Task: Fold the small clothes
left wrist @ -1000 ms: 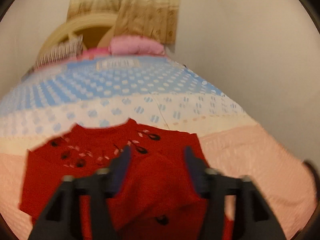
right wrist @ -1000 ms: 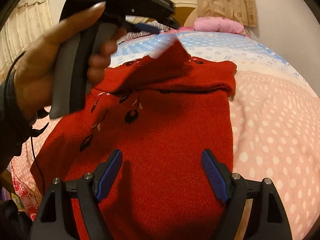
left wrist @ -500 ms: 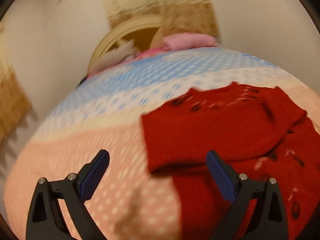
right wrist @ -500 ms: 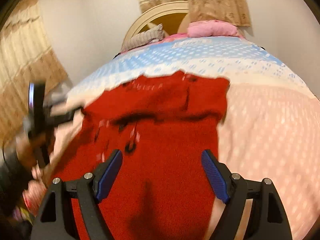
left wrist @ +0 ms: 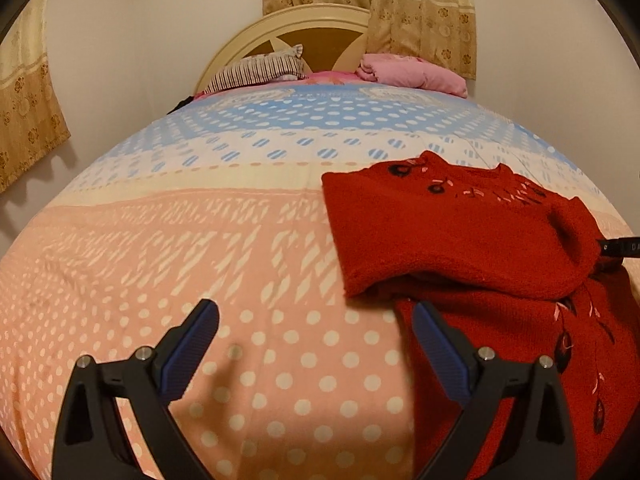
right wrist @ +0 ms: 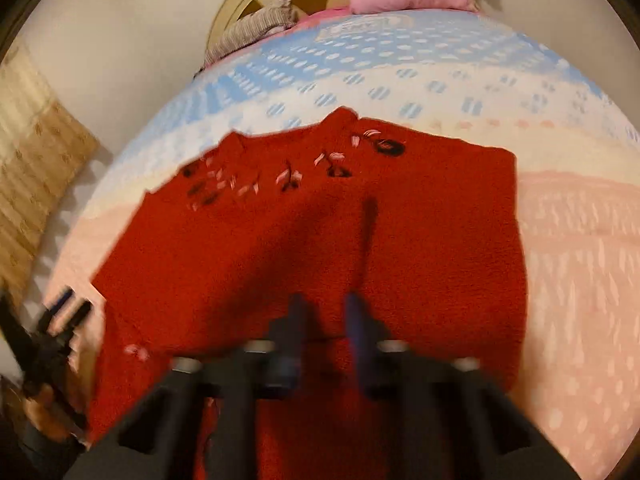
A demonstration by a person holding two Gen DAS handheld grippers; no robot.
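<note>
A small red knit sweater (left wrist: 460, 236) with dark and pink embroidery lies on the bed, its top part folded over the body. My left gripper (left wrist: 316, 344) is open and empty, over the pink bedspread just left of the sweater. In the right wrist view the sweater (right wrist: 320, 220) fills the middle. My right gripper (right wrist: 326, 320) has its jaws nearly together with red fabric between them, low on the sweater's near part. The left gripper (right wrist: 60, 320) shows at that view's left edge.
The bed (left wrist: 200, 240) has a pink, cream and blue dotted cover. A striped pillow (left wrist: 256, 70) and a folded pink blanket (left wrist: 412, 74) lie by the headboard (left wrist: 288, 28). Curtains (left wrist: 420, 8) hang behind. A wall runs along the left.
My left gripper let go of the sweater's folded part, opened and moved left off the garment. My right gripper went from wide open to closed on the sweater.
</note>
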